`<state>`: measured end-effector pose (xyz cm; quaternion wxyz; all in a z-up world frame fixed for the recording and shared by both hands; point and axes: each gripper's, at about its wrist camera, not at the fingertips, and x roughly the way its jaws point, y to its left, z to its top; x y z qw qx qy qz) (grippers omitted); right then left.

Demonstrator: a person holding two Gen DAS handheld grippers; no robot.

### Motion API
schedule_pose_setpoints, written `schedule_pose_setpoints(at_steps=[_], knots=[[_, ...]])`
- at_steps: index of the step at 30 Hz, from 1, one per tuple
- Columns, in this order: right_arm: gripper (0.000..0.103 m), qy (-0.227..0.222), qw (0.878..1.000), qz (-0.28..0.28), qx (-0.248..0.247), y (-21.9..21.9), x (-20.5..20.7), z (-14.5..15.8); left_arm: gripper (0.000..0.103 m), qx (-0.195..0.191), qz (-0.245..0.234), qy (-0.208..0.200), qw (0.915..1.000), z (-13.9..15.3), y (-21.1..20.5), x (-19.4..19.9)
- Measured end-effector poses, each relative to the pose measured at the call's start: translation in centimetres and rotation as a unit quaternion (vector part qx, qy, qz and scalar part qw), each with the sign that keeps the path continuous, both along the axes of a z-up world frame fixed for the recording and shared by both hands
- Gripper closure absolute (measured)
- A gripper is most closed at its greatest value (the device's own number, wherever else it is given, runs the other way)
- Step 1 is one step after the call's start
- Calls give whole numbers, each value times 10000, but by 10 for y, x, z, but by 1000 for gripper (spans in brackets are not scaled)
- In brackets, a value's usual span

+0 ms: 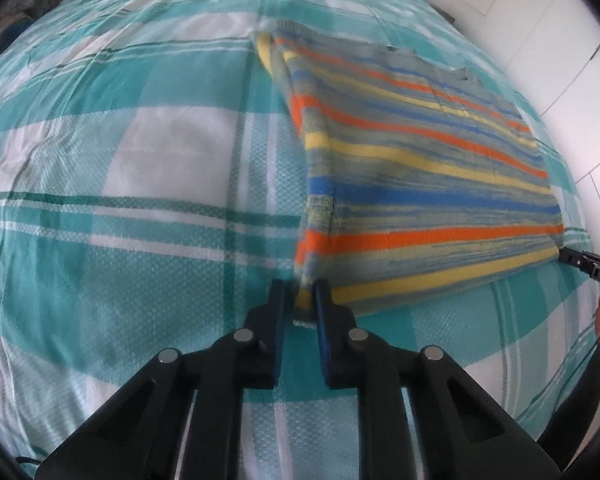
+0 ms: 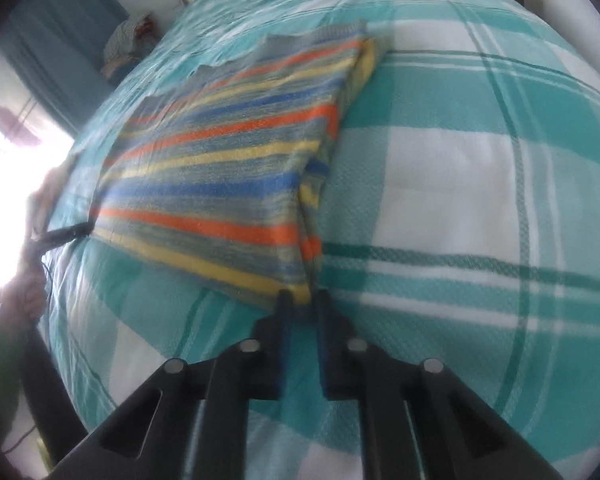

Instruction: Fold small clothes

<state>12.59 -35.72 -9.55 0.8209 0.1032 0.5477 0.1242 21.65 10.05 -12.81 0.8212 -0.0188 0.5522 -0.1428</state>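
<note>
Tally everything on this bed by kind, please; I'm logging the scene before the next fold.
Striped knitted garment: 1
Plaid bed cover: 1
Handheld grippers: 2, left gripper and right gripper, each with its jaws closed on a near corner of the garment
Total: 4

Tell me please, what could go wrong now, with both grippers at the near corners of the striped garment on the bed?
1. The left gripper and the right gripper each pinch only a thin edge of the striped garment, so a corner could slip out during the fold.
2. The garment already lies doubled, with layers showing along its side. A grip may catch only some layers and spoil the fold.
3. The checked bedspread is soft; the fingertips might pinch it too.
</note>
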Motion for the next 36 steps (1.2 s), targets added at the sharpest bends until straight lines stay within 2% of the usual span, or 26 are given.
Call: schedule_pose_setpoints(at_steps=[1, 3, 4, 6, 7, 8, 9, 10, 12, 15, 19, 22, 25, 29, 36], knots=[[93, -32, 10000, -16, -31, 0, -2, 1, 85, 26, 30, -29, 10000, 1, 1, -3], [91, -94, 9998, -131, 79, -3, -6, 5, 72, 80, 156, -114, 9998, 7, 2, -13], [85, -136, 9996, -195, 157, -3, -11, 9, 69, 140, 267, -178, 9994, 12, 3, -18], [75, -401, 9988, -276, 80, -6, -30, 17, 50, 224, 404, -407, 9981, 27, 5, -34], [65, -586, 9978, -297, -22, -6, -41, 21, 44, 229, 416, -588, 9971, 36, 3, -43], [54, -765, 9964, -330, -136, -6, -54, 25, 30, 246, 423, -794, 9956, 45, 1, -54], [50, -910, 9949, -368, -227, -6, -61, 28, 21, 267, 427, -1003, 9937, 53, -2, -65], [46, -1072, 9928, -431, -316, -6, -71, 31, 18, 273, 418, -1234, 9911, 61, -7, -77], [45, -1389, 9872, -635, -452, -7, -91, 33, 9, 243, 402, -1547, 9869, 69, -18, -92], [40, -1780, 9756, -994, -820, -5, -110, 35, 7, 148, 481, -1819, 9820, 66, -35, -101], [30, -1910, 9665, -1275, -1145, 2, -118, 25, 7, 200, 569, -1772, 9823, 38, -57, -93], [24, -1744, 9668, -1384, -1254, 1, -120, 8, 7, 491, 509, -1918, 9789, 17, -70, -101], [20, -1848, 9648, -1393, -1246, 3, -121, 4, 7, 631, 417, -1708, 9824, -3, -75, -103], [13, -1844, 9652, -1322, -1304, 6, -117, -2, 5, 524, 488, -1728, 9823, -1, -71, -101], [12, -1886, 9639, -1307, -1349, 9, -118, -5, 3, 518, 508, -1699, 9828, -4, -72, -98]])
